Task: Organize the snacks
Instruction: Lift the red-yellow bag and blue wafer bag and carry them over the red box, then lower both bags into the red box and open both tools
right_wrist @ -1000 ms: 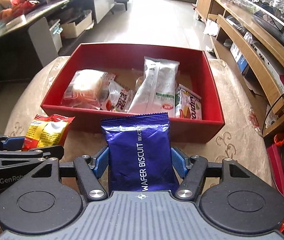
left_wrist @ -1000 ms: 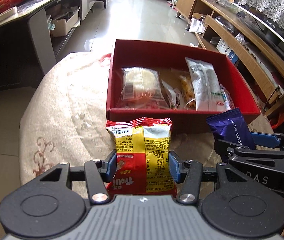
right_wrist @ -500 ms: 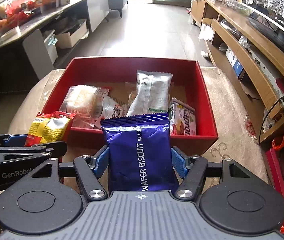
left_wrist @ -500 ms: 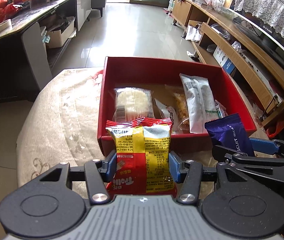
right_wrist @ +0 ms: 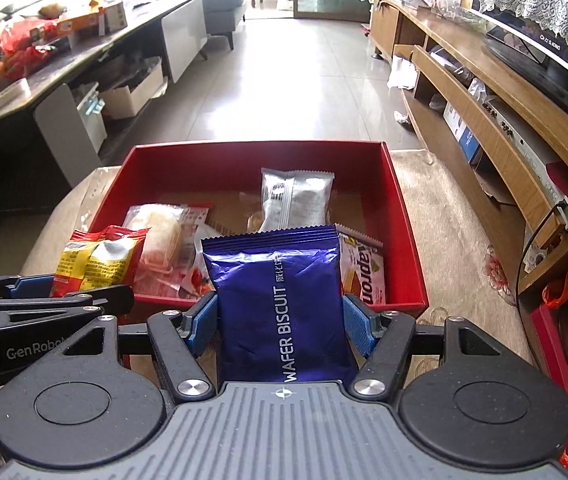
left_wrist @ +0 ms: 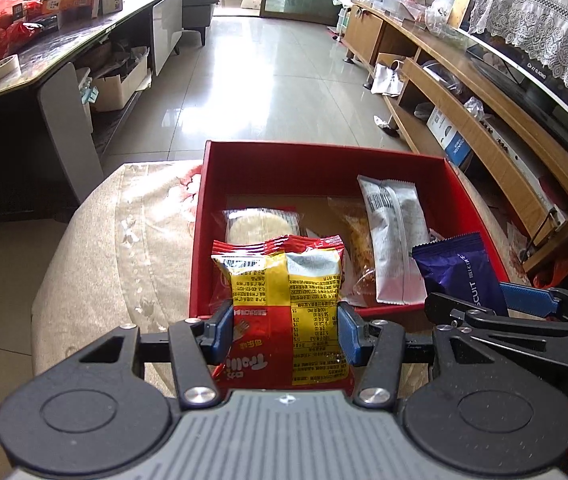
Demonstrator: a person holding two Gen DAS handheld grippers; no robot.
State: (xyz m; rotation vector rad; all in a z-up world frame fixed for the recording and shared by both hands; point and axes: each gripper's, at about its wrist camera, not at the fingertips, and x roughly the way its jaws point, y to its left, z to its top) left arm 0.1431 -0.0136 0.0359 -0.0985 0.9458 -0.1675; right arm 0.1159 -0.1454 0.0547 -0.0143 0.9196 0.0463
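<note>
My left gripper (left_wrist: pixel 282 334) is shut on a red and yellow snack packet (left_wrist: pixel 280 304) and holds it above the near wall of the red box (left_wrist: pixel 312 160). My right gripper (right_wrist: pixel 282 326) is shut on a blue wafer biscuit packet (right_wrist: pixel 280 296), held just before the red box's (right_wrist: pixel 244 152) near wall. The blue packet (left_wrist: pixel 460 276) also shows at the right of the left wrist view, and the red and yellow packet (right_wrist: pixel 96 260) at the left of the right wrist view. Inside the box lie a round rice cake packet (left_wrist: pixel 258 228), a silver packet (left_wrist: pixel 396 232) and a wafer packet (right_wrist: pixel 362 272).
The box stands on a beige patterned cloth (left_wrist: pixel 124 248) covering a low table. A dark counter (left_wrist: pixel 44 52) with clutter runs along the left. A wooden TV bench (right_wrist: pixel 504 120) runs along the right. Tiled floor (left_wrist: pixel 276 80) lies beyond.
Both grippers have risen and moved forward with their packets. The box now sits lower and nearer in both views, and the left packet has come over the near wall.
</note>
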